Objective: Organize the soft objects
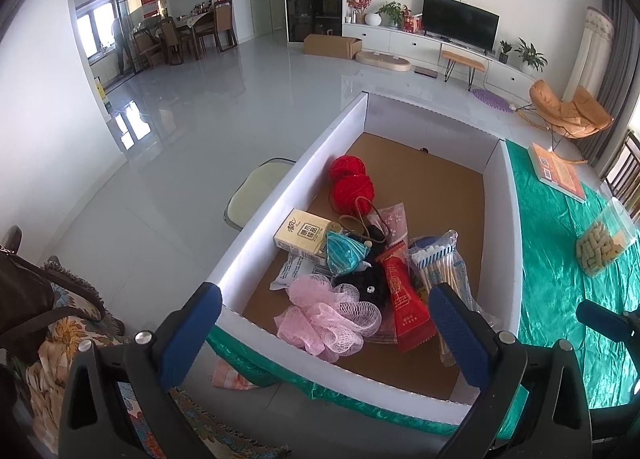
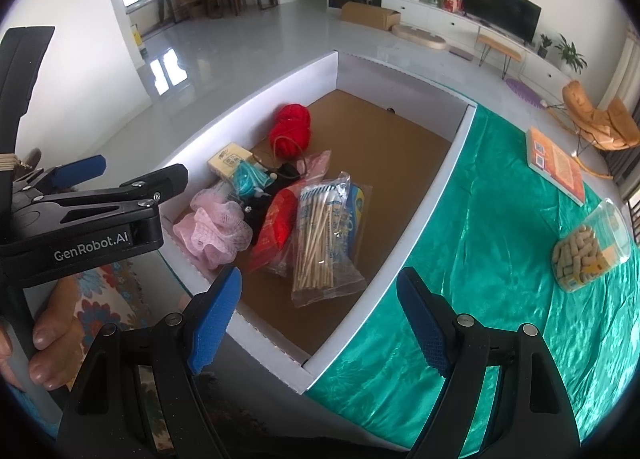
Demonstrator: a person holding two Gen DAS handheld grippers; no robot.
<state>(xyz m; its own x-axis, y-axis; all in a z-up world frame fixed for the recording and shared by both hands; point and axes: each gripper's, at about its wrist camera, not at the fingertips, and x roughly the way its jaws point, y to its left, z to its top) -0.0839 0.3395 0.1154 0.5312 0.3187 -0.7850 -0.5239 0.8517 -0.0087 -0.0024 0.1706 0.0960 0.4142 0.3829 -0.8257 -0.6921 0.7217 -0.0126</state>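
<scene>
Left wrist view:
Left gripper (image 1: 326,319): I am holding it wide open above the near end of the box, and nothing is sitting between its blue pads.
White box (image 1: 288,195): it is lying on the counter (image 1: 560,279), which is wearing a green cloth.
Pink mesh sponge (image 1: 328,315): it is resting on the brown box floor, nearest to my gripper.
Red yarn balls (image 1: 352,179): two of them are lying further back, touching each other.
Other things: a yellow tissue pack (image 1: 304,237), a teal pouch (image 1: 342,255), a black fuzzy item (image 1: 366,285), a red packet (image 1: 406,299) and a bag of cotton swabs (image 1: 436,263) are crowding together in one heap.

Right wrist view:
Right gripper (image 2: 320,319): I am keeping it wide open too, gripping nothing, over the near right corner of the white box (image 2: 432,199).
Left gripper (image 2: 80,175): it is showing sideways at the left edge, with a hand (image 2: 44,351) on its handle.
Pink mesh sponge (image 2: 212,231): it is lying by the near left wall.
Jar (image 2: 592,247): it is lying on its side on the green cloth, well apart from the box.
</scene>
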